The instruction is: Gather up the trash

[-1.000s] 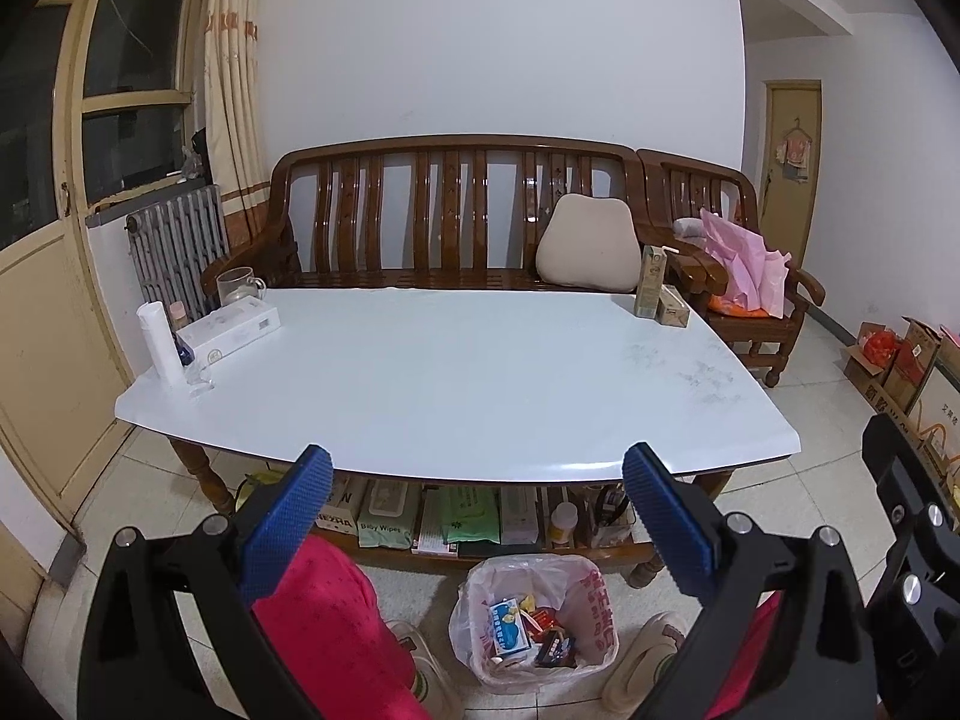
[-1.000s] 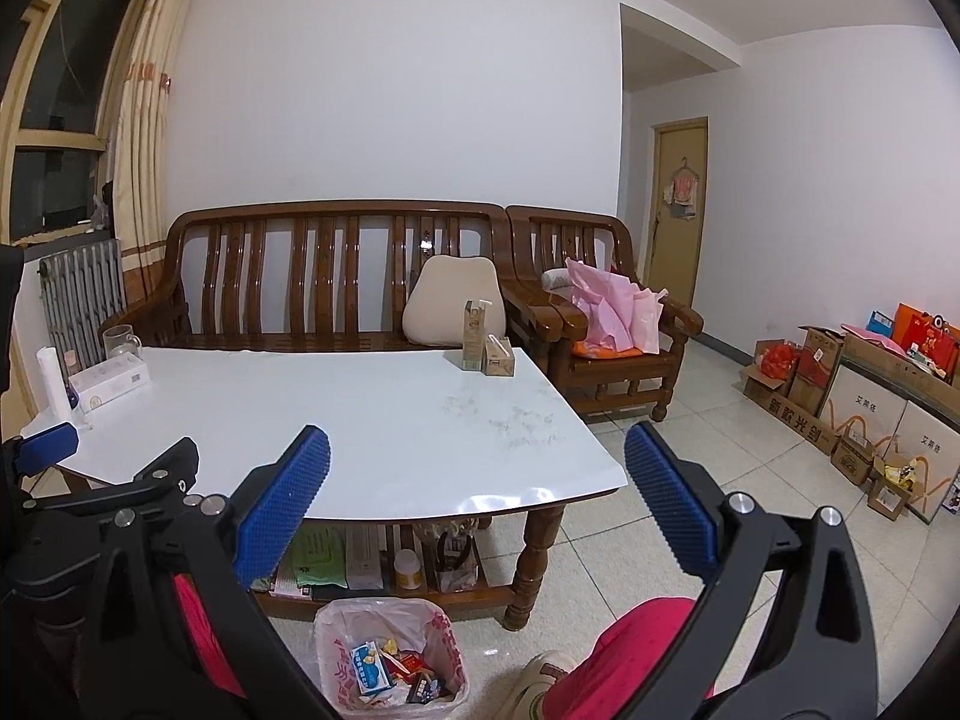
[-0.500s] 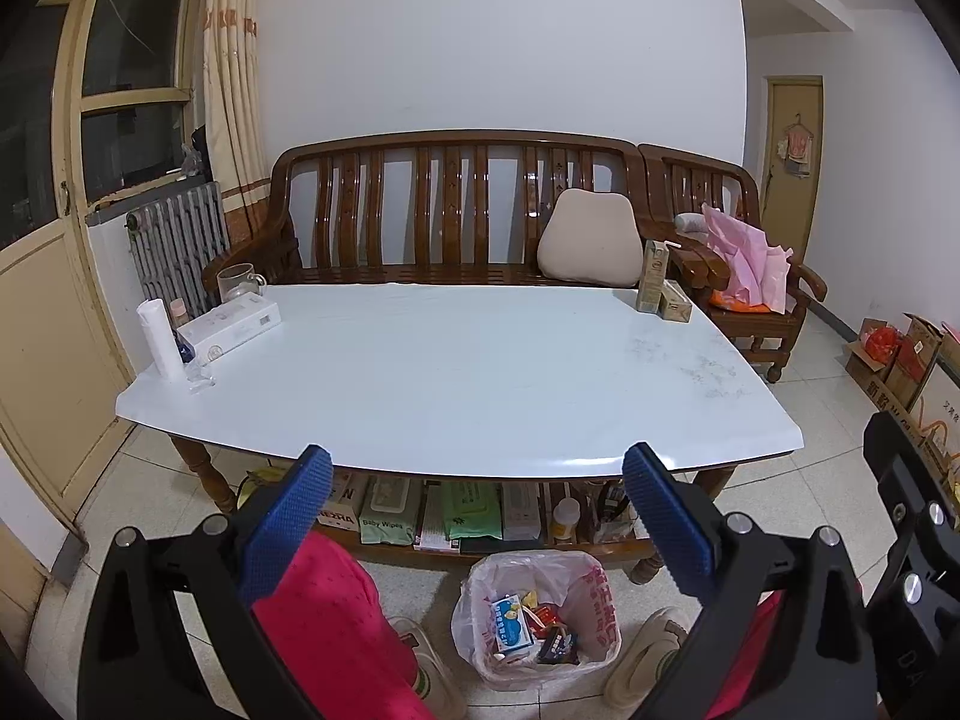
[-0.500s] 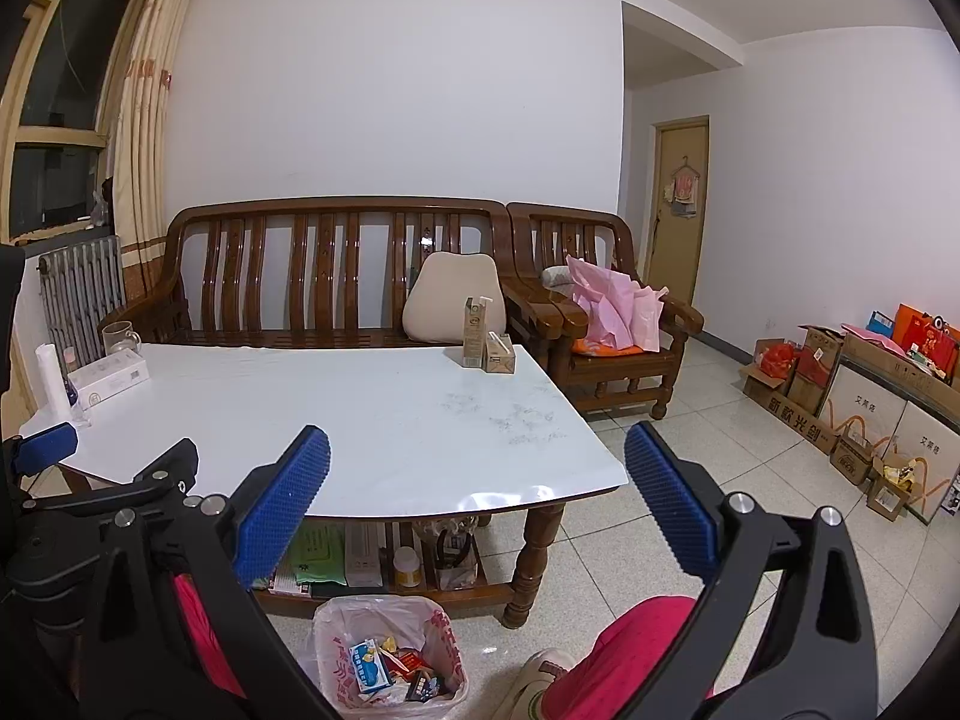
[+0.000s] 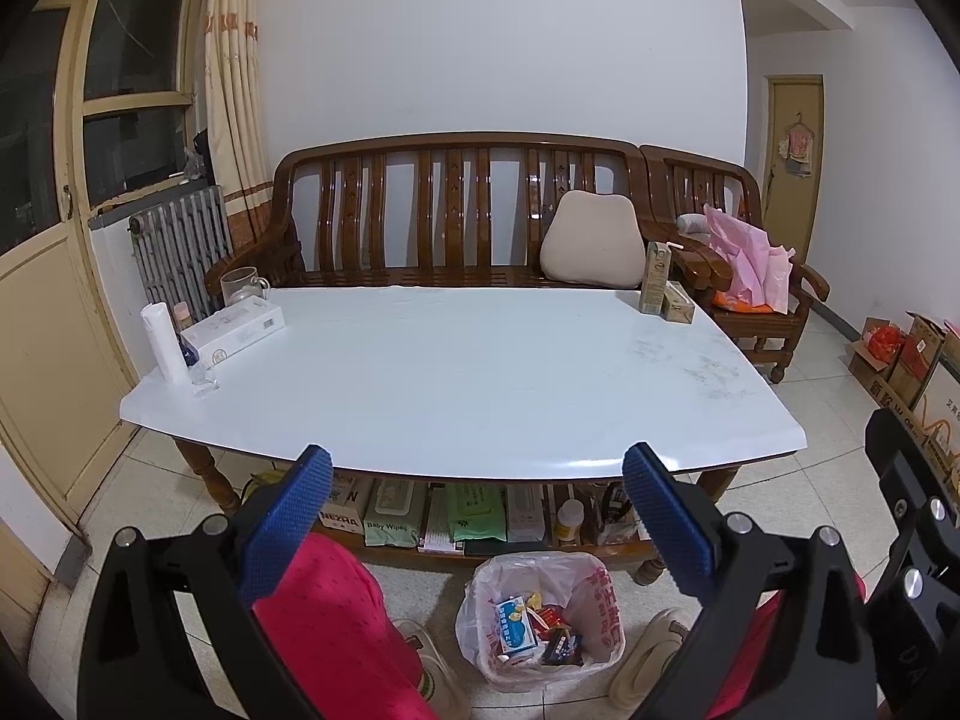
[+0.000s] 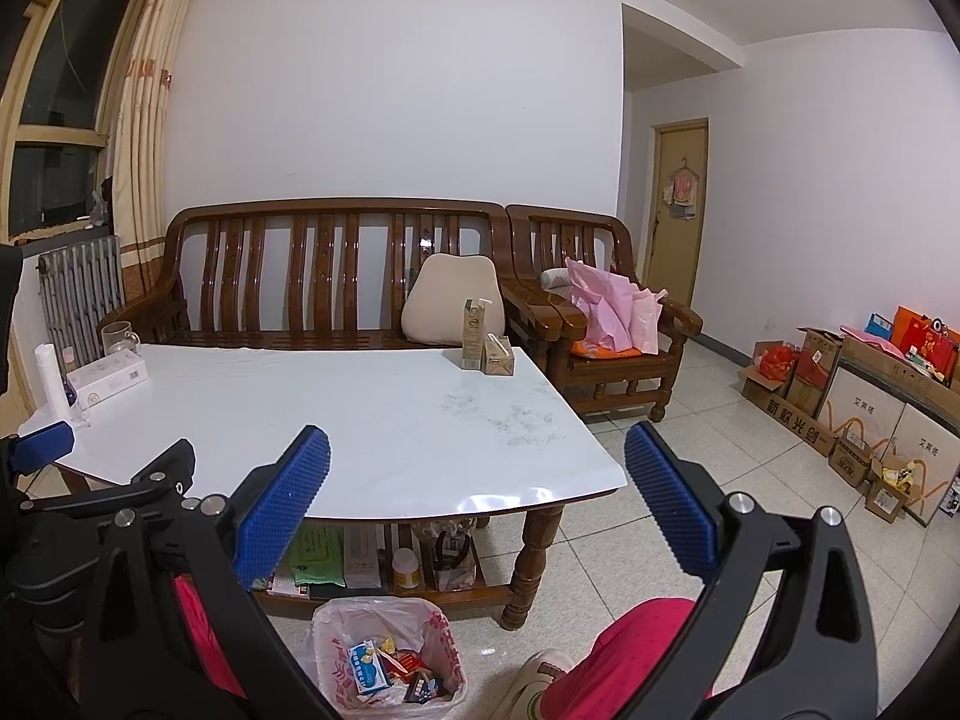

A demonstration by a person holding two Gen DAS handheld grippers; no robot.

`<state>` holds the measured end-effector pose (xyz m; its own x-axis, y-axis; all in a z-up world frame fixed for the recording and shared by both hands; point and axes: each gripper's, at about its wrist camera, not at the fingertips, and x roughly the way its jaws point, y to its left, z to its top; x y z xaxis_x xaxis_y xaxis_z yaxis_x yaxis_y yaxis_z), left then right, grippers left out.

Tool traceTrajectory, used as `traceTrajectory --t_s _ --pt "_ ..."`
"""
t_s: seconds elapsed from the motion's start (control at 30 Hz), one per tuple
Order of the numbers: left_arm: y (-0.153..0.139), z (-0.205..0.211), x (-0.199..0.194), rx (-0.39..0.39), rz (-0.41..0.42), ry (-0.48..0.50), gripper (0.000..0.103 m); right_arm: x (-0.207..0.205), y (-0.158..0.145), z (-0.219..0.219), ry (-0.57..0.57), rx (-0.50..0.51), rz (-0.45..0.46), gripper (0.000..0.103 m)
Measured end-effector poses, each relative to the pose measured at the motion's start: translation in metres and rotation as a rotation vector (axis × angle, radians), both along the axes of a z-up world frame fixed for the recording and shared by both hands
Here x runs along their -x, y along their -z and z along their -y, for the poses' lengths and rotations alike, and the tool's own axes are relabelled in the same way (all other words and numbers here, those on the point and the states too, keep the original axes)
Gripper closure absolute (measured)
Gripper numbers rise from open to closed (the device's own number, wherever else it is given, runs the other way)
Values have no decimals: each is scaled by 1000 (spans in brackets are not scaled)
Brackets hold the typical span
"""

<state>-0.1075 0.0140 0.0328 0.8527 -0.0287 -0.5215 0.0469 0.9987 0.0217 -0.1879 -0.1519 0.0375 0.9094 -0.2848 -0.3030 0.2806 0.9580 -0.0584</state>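
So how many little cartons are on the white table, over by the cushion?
2. A tall carton stands upright at the table's far right corner, and a short carton sits right beside it. Nothing seems to be hiding behind them.

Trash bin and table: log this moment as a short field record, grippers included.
left gripper: open, empty
right gripper: open, empty
trash bin: on floor before table, bag-lined, wrappers inside
table: white top
far right corner: upright carton, small box beside it
left end: white box, glass mug, white tube
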Motion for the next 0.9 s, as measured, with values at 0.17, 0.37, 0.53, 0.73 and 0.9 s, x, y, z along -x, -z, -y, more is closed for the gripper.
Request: traceTrajectory --t_s 0.17,0.37,0.53,0.73,0.9 --pt "1 0 1 -4 -2 -1 8 0 0 0 -2 -2 -2 7" --pt "1 0 0 -4 -4 -1 8 0 0 0 -1 -2 -2 7" --pt "2 0 0 -7 -5 -3 8 -1 0 0 -6 -3 -5 7" --pt "3 -2 1 -12 7 -1 8 -1 0 1 -9 -6 -4 7" --pt "2 -4 -1 -12 4 3 8 -1 1 2 -14 -7 -5 7"
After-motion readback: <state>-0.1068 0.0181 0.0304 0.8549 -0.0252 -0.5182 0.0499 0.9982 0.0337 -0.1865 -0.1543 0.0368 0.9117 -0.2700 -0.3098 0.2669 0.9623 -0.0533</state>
